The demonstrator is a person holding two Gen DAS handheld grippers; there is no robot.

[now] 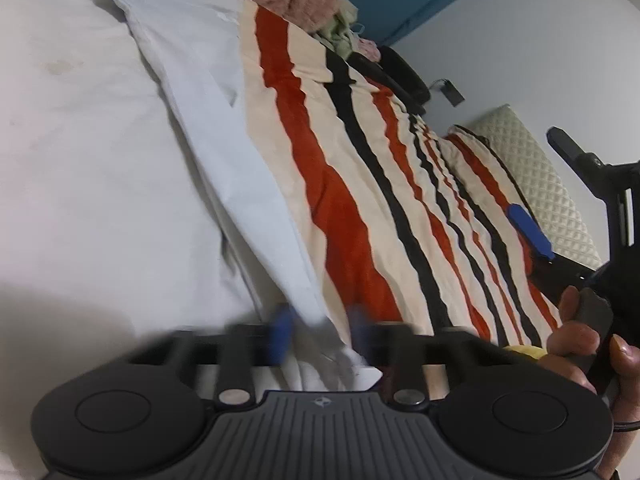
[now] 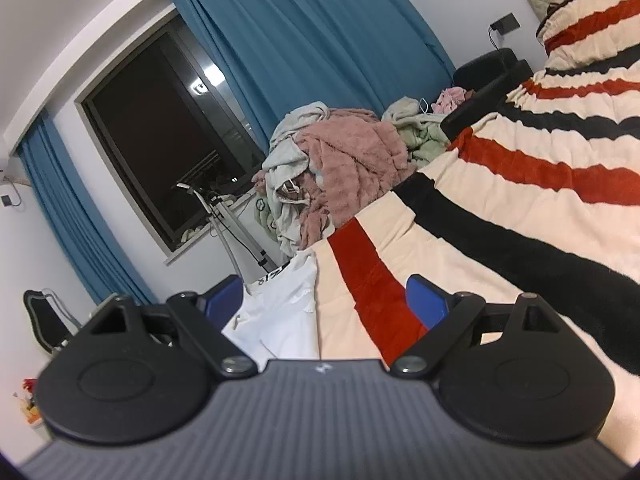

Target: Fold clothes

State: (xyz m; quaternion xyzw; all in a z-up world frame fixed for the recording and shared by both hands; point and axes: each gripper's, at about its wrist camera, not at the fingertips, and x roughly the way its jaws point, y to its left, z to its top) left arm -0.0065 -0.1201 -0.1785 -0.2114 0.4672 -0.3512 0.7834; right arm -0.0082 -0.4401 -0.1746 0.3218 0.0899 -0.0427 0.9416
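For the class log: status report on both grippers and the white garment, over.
Left gripper shut on white garment. Right gripper open, garment edge between its fingers. Striped blanket underneath; nothing in the way.

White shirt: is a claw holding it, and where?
The left claw seems pinched on the white shirt at its near edge; the right claw is open, holding nothing.

bare white sheet [image 1: 80,140] open, clothes pile [image 2: 340,160] blocking striped blanket's [image 2: 520,240] far edge
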